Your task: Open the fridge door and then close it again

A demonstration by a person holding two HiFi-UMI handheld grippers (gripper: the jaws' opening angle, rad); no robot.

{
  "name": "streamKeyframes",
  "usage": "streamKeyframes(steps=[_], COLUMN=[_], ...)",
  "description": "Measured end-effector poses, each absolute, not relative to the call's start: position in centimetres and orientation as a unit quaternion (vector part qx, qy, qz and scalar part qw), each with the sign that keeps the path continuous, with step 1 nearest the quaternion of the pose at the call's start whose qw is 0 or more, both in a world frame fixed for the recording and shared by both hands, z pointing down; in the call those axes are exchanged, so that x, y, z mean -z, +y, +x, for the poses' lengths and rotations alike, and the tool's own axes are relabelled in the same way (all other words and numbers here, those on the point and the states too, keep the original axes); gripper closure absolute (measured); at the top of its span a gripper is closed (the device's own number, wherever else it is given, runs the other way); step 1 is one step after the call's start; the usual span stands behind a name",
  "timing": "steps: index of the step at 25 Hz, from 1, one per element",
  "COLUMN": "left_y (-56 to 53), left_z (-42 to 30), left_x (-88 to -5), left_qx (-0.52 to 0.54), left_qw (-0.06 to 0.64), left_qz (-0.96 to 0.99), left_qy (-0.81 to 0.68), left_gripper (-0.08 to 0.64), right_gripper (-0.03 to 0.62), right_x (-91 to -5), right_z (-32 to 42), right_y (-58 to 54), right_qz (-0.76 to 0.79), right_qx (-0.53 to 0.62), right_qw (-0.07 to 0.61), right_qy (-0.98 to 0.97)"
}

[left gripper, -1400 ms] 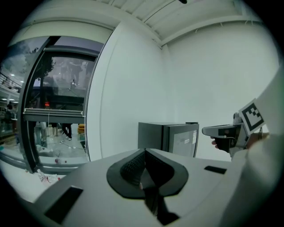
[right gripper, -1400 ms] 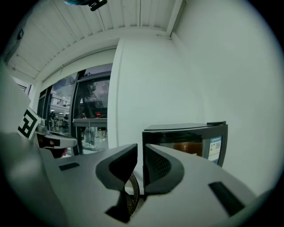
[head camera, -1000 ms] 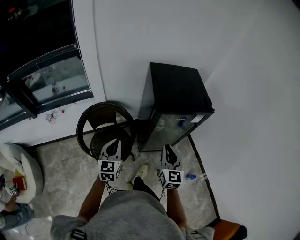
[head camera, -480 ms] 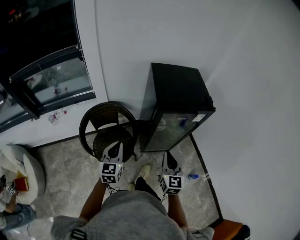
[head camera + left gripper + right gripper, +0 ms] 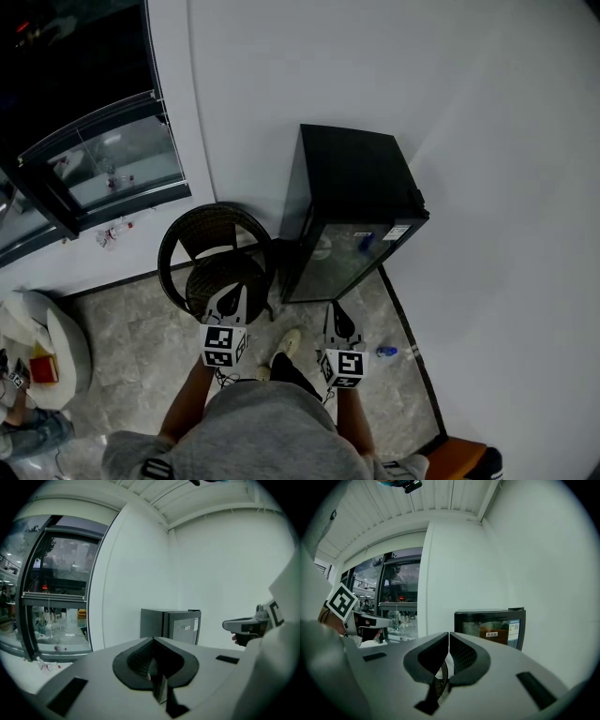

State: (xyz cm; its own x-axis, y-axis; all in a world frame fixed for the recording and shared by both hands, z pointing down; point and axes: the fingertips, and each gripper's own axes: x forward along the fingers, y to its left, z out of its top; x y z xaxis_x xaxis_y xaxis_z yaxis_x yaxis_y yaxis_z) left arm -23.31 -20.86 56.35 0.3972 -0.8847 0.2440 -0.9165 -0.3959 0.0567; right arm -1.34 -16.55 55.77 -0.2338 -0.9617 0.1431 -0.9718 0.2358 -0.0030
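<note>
Jaws pressed together and empty on left gripper (image 5: 228, 294) and right gripper (image 5: 334, 309) — both held near level, facing fridge (image 5: 352, 183).

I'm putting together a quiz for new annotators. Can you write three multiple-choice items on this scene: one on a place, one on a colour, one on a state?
1. In the head view, where is the chair relative to the fridge?
A. at its left
B. on top of it
C. at its right

2. What colour is the fridge's top?
A. white
B. black
C. red

3. How is the fridge's door?
A. wide open
B. taken off
C. shut

Answers:
1 A: the chair stands on the floor just left of the fridge.
2 B: the top is plain black.
3 C: the glass door sits flat against the fridge's front.
</note>
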Motion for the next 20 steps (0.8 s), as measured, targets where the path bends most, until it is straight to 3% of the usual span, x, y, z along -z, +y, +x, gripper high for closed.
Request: streamKeyframes(steps=[20], left_y=[-21.22], left_z=[-22.87], left_x=[-56.65], left_qx=[-0.09], left_qw=[0.091], left_qz=[0.833], left_qy=[-0.539], left_gripper=[0.555], right_gripper=[0.563], right_x=[-56.27], right_z=[-0.91], right_y=[-16.66], right_qz=[0.618], right_qx=[-0.053], right_qw=[0.051], right_qy=[-0.783])
